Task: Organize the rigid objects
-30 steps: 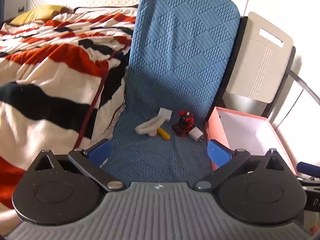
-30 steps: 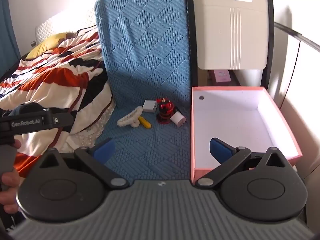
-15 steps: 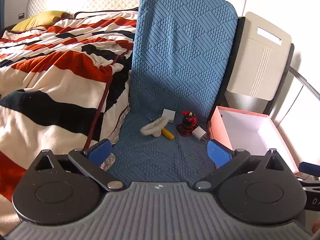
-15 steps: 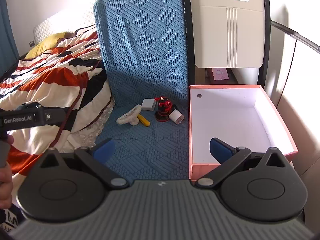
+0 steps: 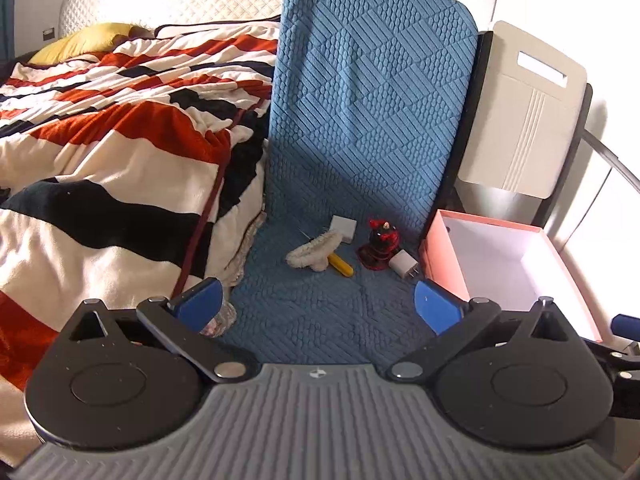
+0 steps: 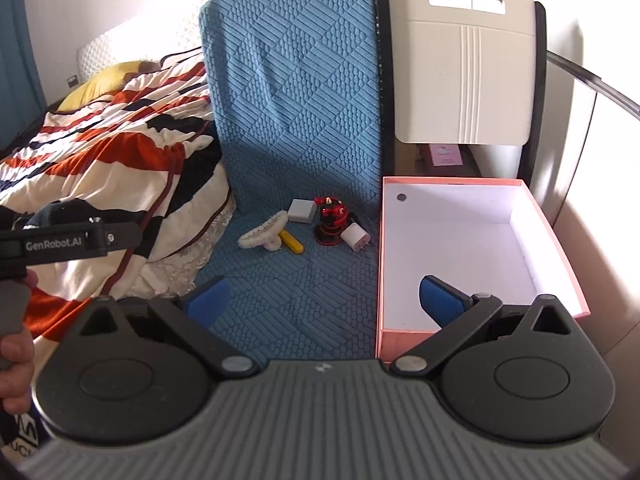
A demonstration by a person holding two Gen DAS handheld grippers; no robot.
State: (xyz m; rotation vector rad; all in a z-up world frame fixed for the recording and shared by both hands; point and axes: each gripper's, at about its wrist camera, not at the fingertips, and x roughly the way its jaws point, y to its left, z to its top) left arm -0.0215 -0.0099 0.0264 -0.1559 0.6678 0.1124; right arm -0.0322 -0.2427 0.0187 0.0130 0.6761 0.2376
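Observation:
Small objects lie in a cluster at the back of the blue quilted mat (image 5: 320,312) (image 6: 296,296): a white fuzzy hair clip (image 5: 310,254) (image 6: 262,234), a yellow stick (image 5: 341,266) (image 6: 291,241), a white square block (image 5: 343,229) (image 6: 302,211), a red and black figure (image 5: 378,244) (image 6: 331,224) and a white charger plug (image 5: 405,265) (image 6: 355,238). An empty pink box (image 5: 442,256) (image 6: 560,248) stands to their right. My left gripper (image 5: 318,304) is open, well short of the cluster. My right gripper (image 6: 326,298) is open too, with its right finger over the box.
A bed with a striped red, black and white blanket (image 5: 112,168) (image 6: 100,148) borders the mat on the left. The mat runs up a chair back, and a cream folding chair (image 5: 520,128) (image 6: 460,68) stands behind the box. A hand (image 6: 14,364) holds the left gripper's handle.
Both grippers have drawn back from the objects, which look smaller and farther away now. Nothing was picked up; both stay open.

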